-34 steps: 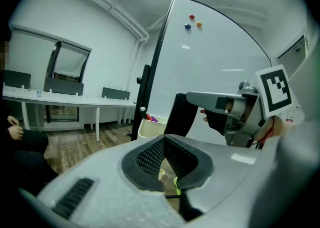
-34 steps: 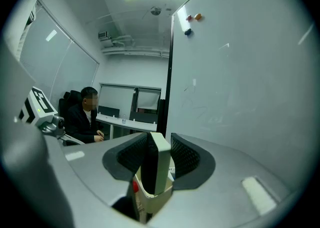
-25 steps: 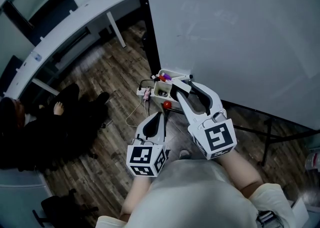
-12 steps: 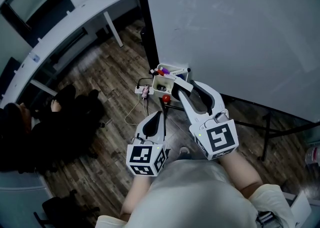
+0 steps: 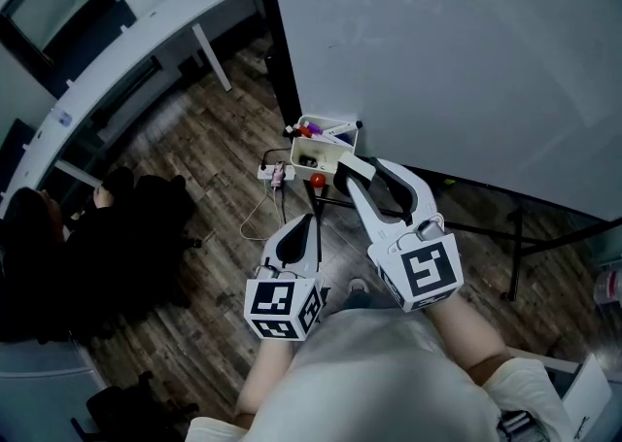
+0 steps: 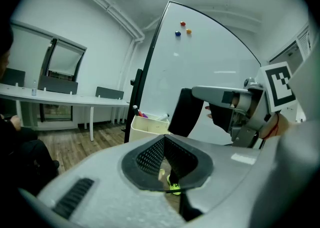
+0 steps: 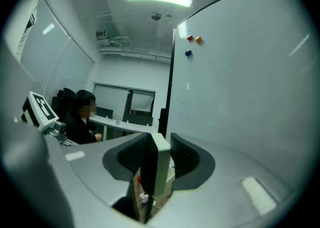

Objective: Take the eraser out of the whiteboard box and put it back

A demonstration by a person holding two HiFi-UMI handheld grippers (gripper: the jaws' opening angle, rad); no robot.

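Observation:
My right gripper [image 5: 352, 172] is shut on the eraser [image 5: 356, 166], a pale block with a dark felt side, held on edge between the pads [image 7: 154, 169]. The eraser hangs just short of the white whiteboard box [image 5: 328, 142], which has marker pens [image 5: 309, 129] in it and is fixed at the lower left corner of the whiteboard [image 5: 466, 61]. In the left gripper view the eraser [image 6: 187, 113] shows to the right of the box [image 6: 148, 127]. My left gripper [image 5: 311, 222] is lower left of the right one, shut and empty [image 6: 172, 187].
The whiteboard's black frame post [image 5: 277, 51] and stand legs [image 5: 505, 236] are on a wooden floor. A power strip with cable [image 5: 277, 174] and a red object [image 5: 317, 180] lie below the box. A person in dark clothes [image 5: 58, 255] sits left by a curved white desk [image 5: 126, 51].
The right gripper with the eraser has drawn back from the box, which now shows clear of the eraser. The left gripper has shifted slightly along with it.

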